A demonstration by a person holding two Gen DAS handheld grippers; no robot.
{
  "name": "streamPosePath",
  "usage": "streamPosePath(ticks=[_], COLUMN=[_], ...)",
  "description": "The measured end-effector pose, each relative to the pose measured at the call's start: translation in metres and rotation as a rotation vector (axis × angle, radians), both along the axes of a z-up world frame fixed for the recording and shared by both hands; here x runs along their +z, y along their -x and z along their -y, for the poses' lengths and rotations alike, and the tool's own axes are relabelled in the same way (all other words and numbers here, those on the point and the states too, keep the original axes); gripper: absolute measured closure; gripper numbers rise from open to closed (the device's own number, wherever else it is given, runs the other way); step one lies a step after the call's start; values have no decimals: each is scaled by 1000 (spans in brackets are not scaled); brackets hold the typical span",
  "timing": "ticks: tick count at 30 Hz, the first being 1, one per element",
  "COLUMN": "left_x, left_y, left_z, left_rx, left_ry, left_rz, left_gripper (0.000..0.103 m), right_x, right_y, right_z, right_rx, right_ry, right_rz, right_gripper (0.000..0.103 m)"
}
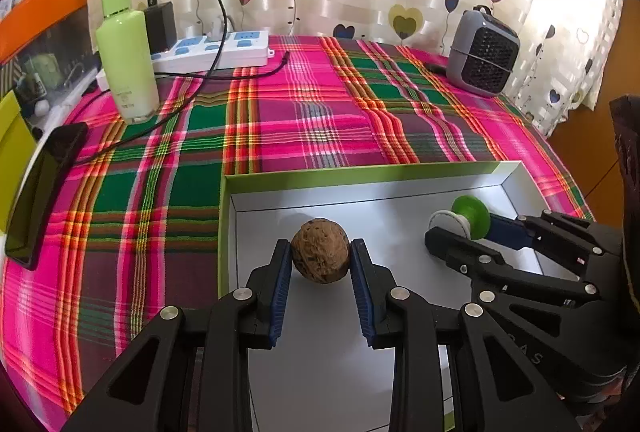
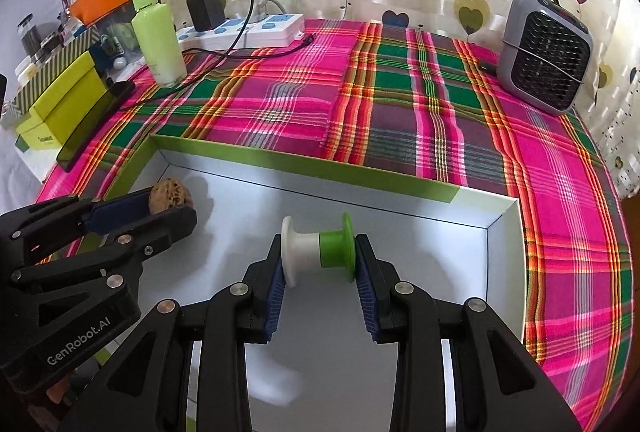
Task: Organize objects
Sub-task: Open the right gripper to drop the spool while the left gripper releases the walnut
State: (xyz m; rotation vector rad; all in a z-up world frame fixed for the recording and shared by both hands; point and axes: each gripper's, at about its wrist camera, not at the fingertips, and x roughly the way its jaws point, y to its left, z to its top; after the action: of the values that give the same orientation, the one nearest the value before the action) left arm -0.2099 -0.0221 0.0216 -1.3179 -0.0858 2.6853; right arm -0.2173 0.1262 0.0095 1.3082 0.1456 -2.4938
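Observation:
A shallow white box with a green rim [image 1: 360, 171] [image 2: 304, 167] lies on the plaid cloth. My left gripper [image 1: 320, 256] is shut on a brown rough ball [image 1: 319, 256], held over the box's left part; the ball also shows in the right wrist view [image 2: 170, 193]. My right gripper [image 2: 319, 254] is shut on a white-and-green spool [image 2: 318, 252], gripped by its two end flanges over the box's right part. The spool [image 1: 466, 216] and right gripper [image 1: 476, 236] also show in the left wrist view.
A green bottle [image 1: 126, 47] [image 2: 158, 31], a power strip with a charger [image 1: 212, 49] [image 2: 248, 29] and a black cable stand at the back left. A dark phone [image 1: 44, 191] [image 2: 94, 123] lies at the left edge. A grey fan heater [image 1: 482, 53] [image 2: 544, 59] stands back right.

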Motion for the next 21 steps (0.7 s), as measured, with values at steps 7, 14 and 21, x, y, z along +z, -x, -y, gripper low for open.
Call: streamPosePath(ticks=[7,14,21], left_x=[-1,-1,1], left_y=[-1,-4,-10], left_z=[-1,-1,0], left_rx=[-2,-4,1], left_ry=[15,9,9], left_rz=[3,4,-1], left_gripper=[75,71,68], right_x=[0,2,3], right_y=[-2,-5,-11], right_z=[0,-4,-10], right_rx=[6,-11,-28], right_ry=[4,14,17], right_rz=[-2,-17,-20], right_gripper=[59,52,52])
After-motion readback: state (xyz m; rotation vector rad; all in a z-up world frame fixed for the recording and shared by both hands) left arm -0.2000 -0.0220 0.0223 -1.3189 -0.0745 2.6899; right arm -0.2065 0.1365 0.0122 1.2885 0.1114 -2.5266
